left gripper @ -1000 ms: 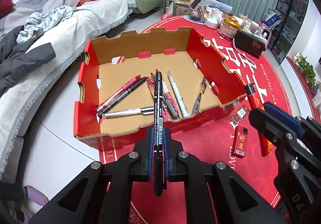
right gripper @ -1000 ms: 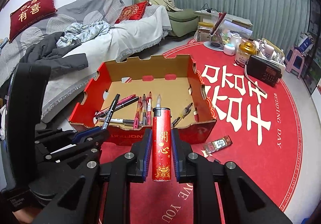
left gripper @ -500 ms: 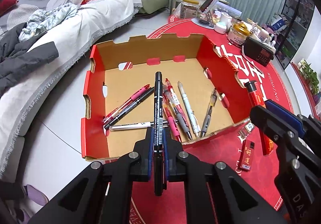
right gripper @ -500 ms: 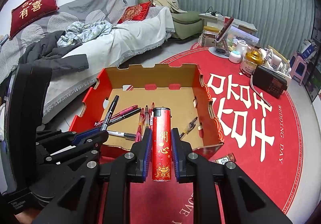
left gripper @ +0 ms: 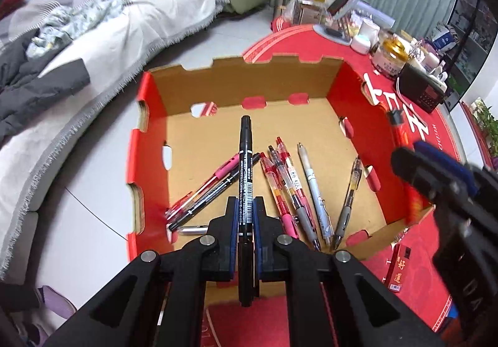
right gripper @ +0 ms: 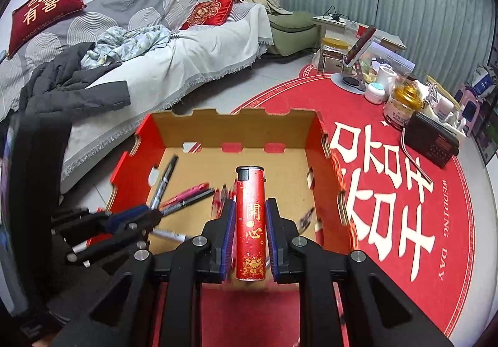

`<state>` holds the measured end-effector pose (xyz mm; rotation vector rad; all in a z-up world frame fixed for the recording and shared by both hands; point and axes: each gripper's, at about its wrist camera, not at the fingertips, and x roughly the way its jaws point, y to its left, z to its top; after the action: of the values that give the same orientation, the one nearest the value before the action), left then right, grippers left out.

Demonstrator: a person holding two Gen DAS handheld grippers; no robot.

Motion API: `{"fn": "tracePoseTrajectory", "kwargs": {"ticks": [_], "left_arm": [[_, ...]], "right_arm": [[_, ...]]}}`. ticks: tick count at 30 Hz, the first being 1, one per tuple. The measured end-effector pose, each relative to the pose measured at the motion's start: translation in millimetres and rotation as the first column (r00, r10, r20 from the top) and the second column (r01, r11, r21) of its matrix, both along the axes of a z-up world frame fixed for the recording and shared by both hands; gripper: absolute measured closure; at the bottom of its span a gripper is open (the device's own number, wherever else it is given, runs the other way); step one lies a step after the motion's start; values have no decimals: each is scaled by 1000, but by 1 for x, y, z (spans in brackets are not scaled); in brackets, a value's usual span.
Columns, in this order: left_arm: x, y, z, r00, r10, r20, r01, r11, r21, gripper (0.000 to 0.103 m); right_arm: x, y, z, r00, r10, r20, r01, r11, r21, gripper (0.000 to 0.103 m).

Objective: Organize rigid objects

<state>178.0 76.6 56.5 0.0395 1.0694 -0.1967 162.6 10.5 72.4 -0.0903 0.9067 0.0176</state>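
Both grippers carried an item over the red cardboard box (left gripper: 149,160), ready to drop.

Left wrist view: the left gripper (left gripper: 246,222) pinched a black marker pen (left gripper: 245,172) in the lower centre, above loose pens (left gripper: 298,191); a red packet (left gripper: 400,269) lay outside, lower right. Right wrist view: the right gripper (right gripper: 250,235) pinched a red lighter (right gripper: 250,222); I judged that release came next.

A grey-covered sofa (right gripper: 130,45) carries a dark jacket (right gripper: 71,88) and two red cushions (right gripper: 46,11). Near the round red rug's (right gripper: 451,222) far edge stand a black radio (right gripper: 432,141), a gold-lidded jar (right gripper: 401,104) and a phone stand (right gripper: 354,70).
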Motion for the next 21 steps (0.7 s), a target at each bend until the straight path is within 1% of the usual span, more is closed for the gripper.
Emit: {"fn": "tracePoseTrajectory", "kwargs": {"ticks": [1, 2, 3, 4, 5, 6, 7, 9, 11, 13, 16, 19, 20, 21], "left_arm": [[5, -1, -4, 1000, -6, -18, 6, 1000, 2, 92], [10, -2, -8, 999, -11, -41, 11, 1000, 12, 74], [12, -2, -11, 999, -9, -52, 10, 1000, 18, 49], [13, -1, -14, 999, -1, -51, 2, 1000, 24, 38], [13, 0, -15, 999, 9, -41, -8, 1000, 29, 32], [12, 2, -17, 999, 14, -39, -13, 999, 33, 32], [11, 3, -19, 999, 17, -45, -16, 999, 31, 32], [5, 6, -20, 999, 16, -40, -16, 1000, -2, 32], [-3, 4, -16, 1000, -4, -23, 4, 1000, -22, 32], [-15, -1, -10, 999, -45, 8, 45, 999, -25, 32], [-38, -12, 2, 992, -109, 63, 111, 993, -28, 32], [-73, -30, 14, 969, -214, 120, 221, 974, -53, 33], [-81, -35, 16, 962, -240, 129, 249, 967, -58, 35], [-97, -45, 18, 948, -285, 139, 295, 953, -60, 35]], "right_arm": [[9, -2, -3, 1000, 1, -24, -1, 1000, 10, 83], [14, -4, -5, 999, -6, -34, 6, 1000, 1, 83], [16, -6, -8, 999, -18, -40, 18, 1000, -18, 83], [18, -8, -10, 998, -31, -51, 30, 999, -32, 82], [17, -14, -14, 997, -42, -70, 40, 999, -22, 68], [15, -16, -16, 996, -43, -71, 43, 999, -13, 36], [8, -21, -15, 998, -53, -38, 52, 999, -17, 29], [-6, -27, -10, 998, -67, 5, 67, 997, -41, 30], [-23, -33, -2, 997, -71, 42, 73, 997, -38, 33], [-44, -44, 7, 992, -93, 80, 96, 995, -38, 33], [-73, -69, 12, 982, -162, 102, 165, 986, -26, 33], [-99, -101, 6, 966, -246, 85, 247, 969, -7, 33], [-107, -111, 0, 960, -270, 73, 272, 962, -20, 33], [-111, -117, -4, 958, -281, 60, 283, 959, -28, 33]]}}
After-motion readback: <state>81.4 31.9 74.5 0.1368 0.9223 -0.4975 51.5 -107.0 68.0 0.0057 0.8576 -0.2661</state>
